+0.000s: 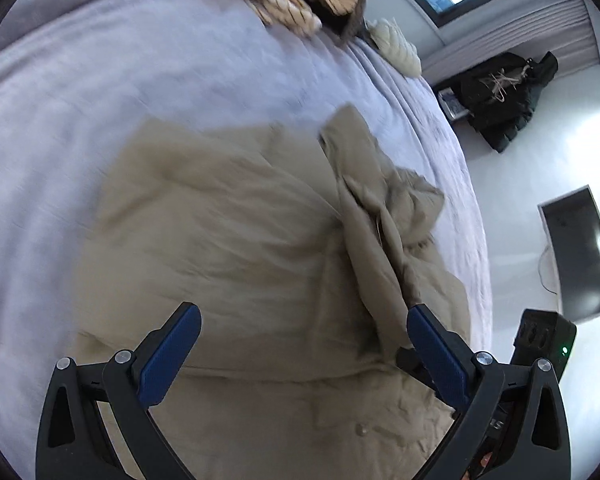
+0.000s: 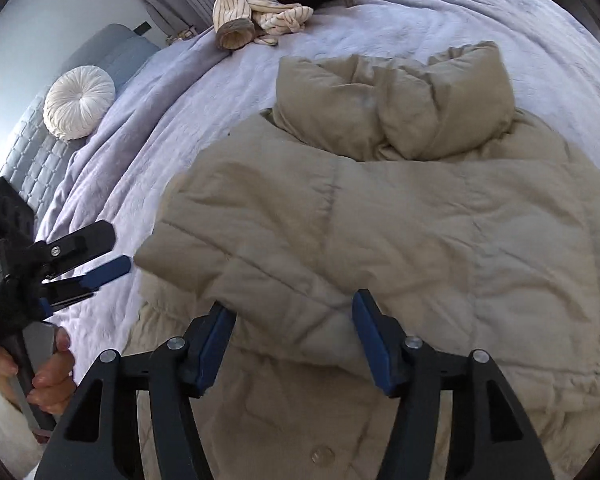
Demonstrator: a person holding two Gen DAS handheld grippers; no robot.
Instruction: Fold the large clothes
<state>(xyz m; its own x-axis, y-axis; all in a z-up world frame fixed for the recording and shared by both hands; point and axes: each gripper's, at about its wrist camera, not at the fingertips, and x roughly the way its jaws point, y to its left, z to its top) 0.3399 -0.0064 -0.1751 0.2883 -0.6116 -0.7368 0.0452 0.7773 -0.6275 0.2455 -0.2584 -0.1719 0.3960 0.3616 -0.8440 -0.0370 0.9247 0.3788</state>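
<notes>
A beige puffer coat [image 2: 420,232] lies spread on the lavender bedcover [image 2: 188,92], its hood [image 2: 400,100] at the far end and a sleeve [image 2: 260,248] folded across the body. My right gripper [image 2: 294,306] hangs open low over that sleeve; a padded fold bulges between the blue pads, which do not press on it. In the left wrist view the coat [image 1: 220,220] is blurred, with a crumpled sleeve [image 1: 380,208] on its right. My left gripper [image 1: 300,316] is wide open above the coat and holds nothing. It also shows as the left gripper [image 2: 116,252] held by a hand [image 2: 48,376] at the coat's left edge.
A pile of striped clothes [image 2: 268,8] and a round white cushion [image 2: 78,102] sit at the head of the bed by a blue headboard [image 2: 32,160]. Past the bed edge are a dark coat [image 1: 500,100] on the floor and a black screen [image 1: 580,256].
</notes>
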